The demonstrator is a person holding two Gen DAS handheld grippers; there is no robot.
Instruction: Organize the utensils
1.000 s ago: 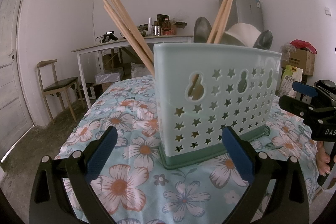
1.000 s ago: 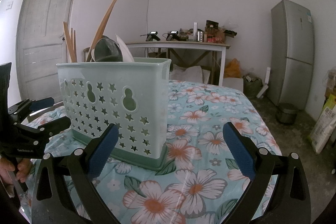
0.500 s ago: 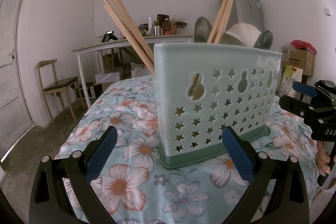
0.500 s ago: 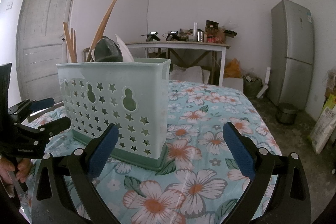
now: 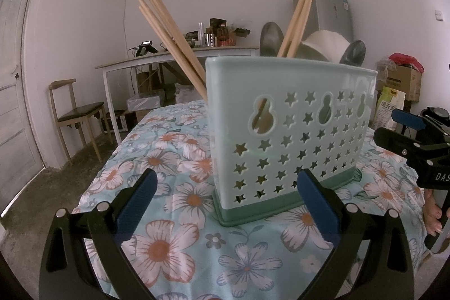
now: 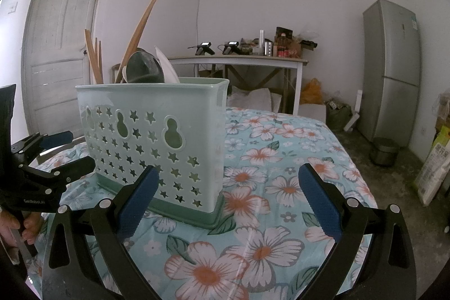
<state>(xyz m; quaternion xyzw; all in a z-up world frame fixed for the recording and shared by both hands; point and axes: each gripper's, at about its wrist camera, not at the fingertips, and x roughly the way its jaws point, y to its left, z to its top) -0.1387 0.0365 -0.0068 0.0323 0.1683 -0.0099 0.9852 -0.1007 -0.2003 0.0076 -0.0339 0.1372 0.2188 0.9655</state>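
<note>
A pale green utensil holder (image 5: 289, 131) (image 6: 157, 142) with star cut-outs stands upright on the floral cloth. Wooden chopsticks (image 5: 171, 35) (image 6: 137, 35), metal spoons (image 5: 271, 38) (image 6: 144, 69) and a white spoon (image 5: 326, 45) (image 6: 167, 65) stick out of its top. My left gripper (image 5: 227, 204) is open just in front of the holder, with nothing between its blue pads. My right gripper (image 6: 227, 204) is open too, facing the holder's right corner, empty. Each gripper shows at the edge of the other's view: the right gripper (image 5: 405, 131) and the left gripper (image 6: 56, 151).
The floral cloth (image 5: 168, 159) (image 6: 281, 159) covers the table. Behind stand a white desk (image 5: 174, 58) (image 6: 239, 61) with clutter, a wooden chair (image 5: 76, 111), a fridge (image 6: 391, 69), a door (image 6: 62, 47), boxes and bags (image 5: 399, 83). A person's fingers (image 6: 17, 227) hold the left gripper's handle.
</note>
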